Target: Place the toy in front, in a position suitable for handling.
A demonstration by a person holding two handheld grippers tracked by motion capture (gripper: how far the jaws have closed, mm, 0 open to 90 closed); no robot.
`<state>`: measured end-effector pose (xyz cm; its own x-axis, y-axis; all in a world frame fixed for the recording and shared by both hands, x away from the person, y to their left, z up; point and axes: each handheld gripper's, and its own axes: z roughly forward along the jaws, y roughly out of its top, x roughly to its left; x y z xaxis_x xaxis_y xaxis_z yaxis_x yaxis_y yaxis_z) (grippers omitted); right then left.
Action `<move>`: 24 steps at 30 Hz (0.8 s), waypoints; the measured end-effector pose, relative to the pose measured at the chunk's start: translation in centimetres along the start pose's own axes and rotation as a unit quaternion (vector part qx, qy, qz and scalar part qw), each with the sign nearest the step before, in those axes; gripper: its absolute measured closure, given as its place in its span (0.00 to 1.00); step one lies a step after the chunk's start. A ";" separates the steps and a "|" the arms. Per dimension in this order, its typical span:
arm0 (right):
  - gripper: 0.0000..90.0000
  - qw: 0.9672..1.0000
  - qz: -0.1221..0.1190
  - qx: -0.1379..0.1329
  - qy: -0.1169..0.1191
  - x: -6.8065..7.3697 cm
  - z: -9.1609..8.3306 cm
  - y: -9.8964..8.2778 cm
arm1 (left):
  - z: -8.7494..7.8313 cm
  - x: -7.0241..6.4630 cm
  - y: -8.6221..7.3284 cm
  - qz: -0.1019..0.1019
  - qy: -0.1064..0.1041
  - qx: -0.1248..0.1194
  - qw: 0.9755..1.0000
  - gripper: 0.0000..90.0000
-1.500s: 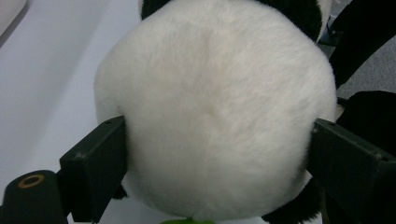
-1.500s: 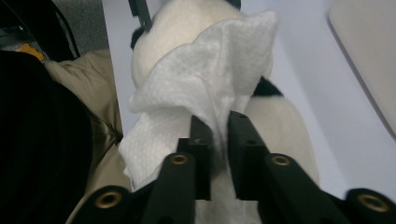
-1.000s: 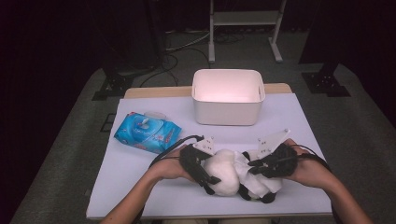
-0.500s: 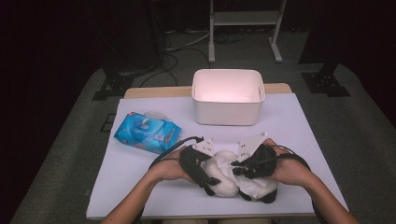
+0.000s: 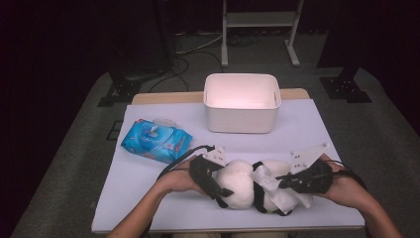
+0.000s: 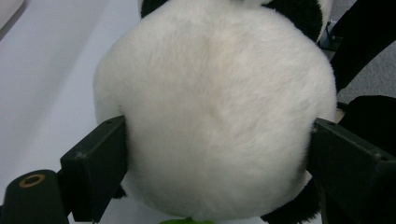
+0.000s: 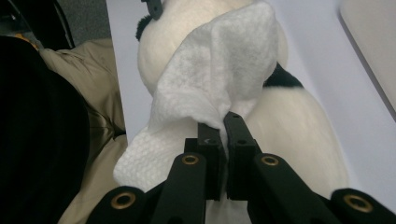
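R claw (image 7: pixel 223 122) shifted left, pinching wipe (image 7: pixel 219 70) on panda (image 6: pixel 215 116).

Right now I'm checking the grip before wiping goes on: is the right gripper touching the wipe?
Touching. The right gripper view shows the right gripper shut on the white wipe, pinching its edge.

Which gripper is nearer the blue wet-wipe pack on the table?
Left. The left gripper, clamped on the white plush panda, sits just right of and below the blue wet-wipe pack. The right gripper, pinching a white wipe, lies beyond the panda.
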<state>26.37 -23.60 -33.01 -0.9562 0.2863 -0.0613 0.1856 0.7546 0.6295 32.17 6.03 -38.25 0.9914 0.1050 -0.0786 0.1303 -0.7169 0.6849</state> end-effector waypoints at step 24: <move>0.96 0.997 0.070 -0.003 -0.029 -2.8 -2.0 -3.3 | -0.1 -0.4 -0.4 0.023 0.000 0.002 1.000 0.13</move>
<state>28.00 -28.09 -33.32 -0.9061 0.4228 -0.0170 0.3152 0.7013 0.6393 31.74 6.41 -38.42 0.9962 0.0722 -0.0481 0.0855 -0.7236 0.6849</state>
